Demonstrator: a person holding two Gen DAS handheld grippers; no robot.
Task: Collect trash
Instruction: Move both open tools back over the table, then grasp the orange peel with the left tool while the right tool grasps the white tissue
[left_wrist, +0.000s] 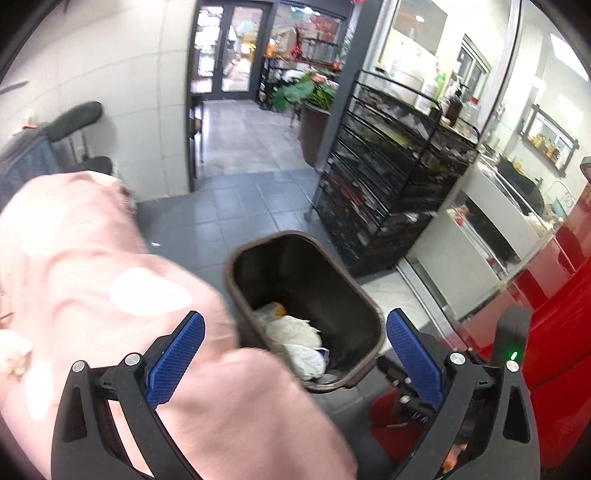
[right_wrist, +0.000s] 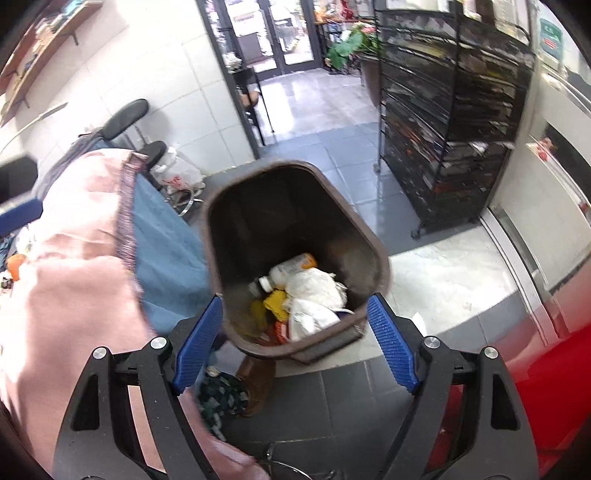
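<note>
A dark brown bin (left_wrist: 303, 266) stands on the floor below both grippers. In it lie crumpled white paper (left_wrist: 291, 332), a white bottle with an orange label (right_wrist: 291, 267) and a yellow scrap (right_wrist: 275, 304). My left gripper (left_wrist: 295, 317) hangs above the bin's near side with its blue pads (left_wrist: 177, 358) spread wide and nothing gripped; a blurred pink sleeve (left_wrist: 110, 288) crosses in front of it. My right gripper (right_wrist: 295, 304) is open over the bin (right_wrist: 273, 210), its pads (right_wrist: 391, 339) framing the near rim without touching it.
A black wire rack (left_wrist: 388, 177) full of goods stands right of the bin. A red surface (left_wrist: 554, 314) fills the lower right. The person's blue jeans (right_wrist: 166, 251) and brown shoe (right_wrist: 258, 380) are beside the bin. A doorway (left_wrist: 229, 110) lies beyond.
</note>
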